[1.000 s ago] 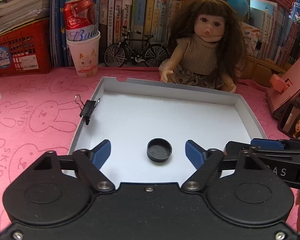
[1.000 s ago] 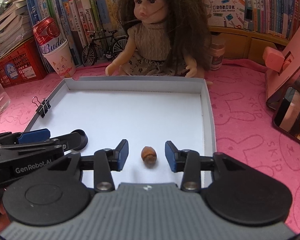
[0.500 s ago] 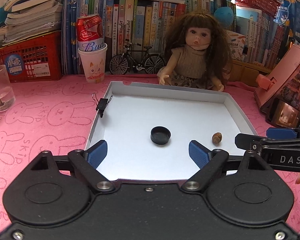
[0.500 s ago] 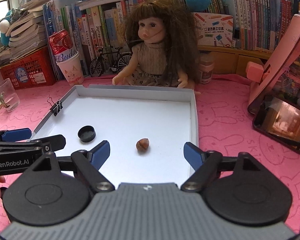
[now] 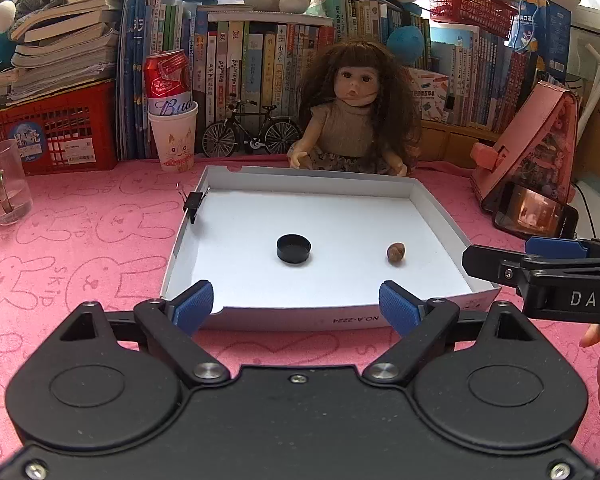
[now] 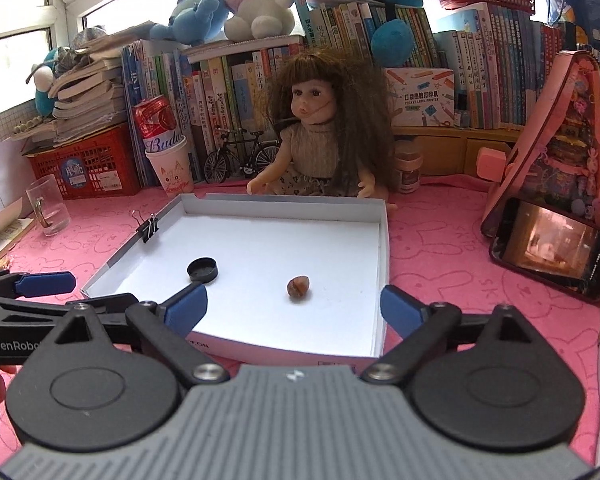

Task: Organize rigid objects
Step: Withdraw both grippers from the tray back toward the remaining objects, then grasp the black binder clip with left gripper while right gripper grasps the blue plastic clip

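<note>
- Left hand-held gripper point(image 5: 296, 307): blue pads spread wide, nothing between them; it sits in front of the near wall of the white tray point(image 5: 284, 319), above the pink worktop point(image 5: 80, 248).
- Right hand-held gripper point(image 6: 294, 307): its jaws have just been opening and now stand wide apart with nothing clamped; the pads frame the near right corner of the white tray.
- Each hand-held gripper appears at the edge of the other's view, the two side by side at the near end of the tray.
- Black cap point(image 5: 294, 248): rests open side up on the tray floor, left of centre, clear of both grippers.
- Brown nut point(image 5: 396, 251): lies on the tray floor to the right of the black cap, apart from it and short of the right wall.
- Binder clip point(image 5: 194, 204): clamped on the left wall of the tray, toward the far end.
- Glass mug point(image 5: 5, 184): stands on the worktop, well left of the tray.
- Doll point(image 5: 356, 120): seated just behind the far wall of the tray.
- Paper cup point(image 5: 175, 140): holds a red can point(image 5: 167, 80); stands left of a model bicycle point(image 5: 252, 136), in front of a row of books point(image 5: 260, 56).
</note>
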The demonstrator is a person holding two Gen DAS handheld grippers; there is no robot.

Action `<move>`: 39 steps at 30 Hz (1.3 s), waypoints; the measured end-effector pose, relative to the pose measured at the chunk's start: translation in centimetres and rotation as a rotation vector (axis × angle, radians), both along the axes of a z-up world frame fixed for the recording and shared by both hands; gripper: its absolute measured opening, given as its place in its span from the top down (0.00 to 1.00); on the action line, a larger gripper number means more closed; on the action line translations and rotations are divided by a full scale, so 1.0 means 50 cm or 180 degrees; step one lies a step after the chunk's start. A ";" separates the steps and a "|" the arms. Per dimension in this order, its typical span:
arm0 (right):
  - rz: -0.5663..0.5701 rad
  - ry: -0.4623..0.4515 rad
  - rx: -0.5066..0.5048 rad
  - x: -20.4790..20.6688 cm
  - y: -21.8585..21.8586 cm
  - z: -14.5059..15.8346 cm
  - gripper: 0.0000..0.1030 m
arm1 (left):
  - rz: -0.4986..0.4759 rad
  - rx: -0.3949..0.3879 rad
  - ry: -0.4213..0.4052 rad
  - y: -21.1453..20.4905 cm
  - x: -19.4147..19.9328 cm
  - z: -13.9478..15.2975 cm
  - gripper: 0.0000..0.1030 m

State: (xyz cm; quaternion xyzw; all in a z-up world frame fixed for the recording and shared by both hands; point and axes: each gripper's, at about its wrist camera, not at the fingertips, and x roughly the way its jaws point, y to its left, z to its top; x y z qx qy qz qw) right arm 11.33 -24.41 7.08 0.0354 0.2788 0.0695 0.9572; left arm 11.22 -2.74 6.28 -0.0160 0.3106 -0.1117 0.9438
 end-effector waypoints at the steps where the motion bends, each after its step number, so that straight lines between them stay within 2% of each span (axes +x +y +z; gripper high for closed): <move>1: -0.0003 -0.0019 0.0005 -0.008 0.000 -0.002 0.04 | -0.0013 -0.0011 0.0004 0.001 -0.008 -0.001 0.14; 13: -0.0120 -0.0061 0.0012 -0.092 -0.016 -0.041 0.04 | -0.0107 -0.0060 0.0006 0.020 -0.083 -0.032 0.12; 18: -0.0180 -0.0145 -0.0114 -0.128 -0.012 -0.062 0.04 | -0.0114 -0.0054 0.0029 0.026 -0.108 -0.049 0.12; 27: -0.0047 -0.0200 -0.0129 -0.164 -0.001 -0.078 0.05 | -0.0327 0.0006 -0.0030 0.026 -0.147 -0.065 0.14; 31: 0.0007 -0.0211 -0.0118 -0.173 0.007 -0.082 0.05 | -0.0340 0.0063 -0.0018 0.023 -0.161 -0.070 0.20; 39: 0.0091 -0.0220 -0.0116 -0.194 0.022 -0.090 0.18 | -0.0416 0.0065 0.0045 0.019 -0.186 -0.076 0.37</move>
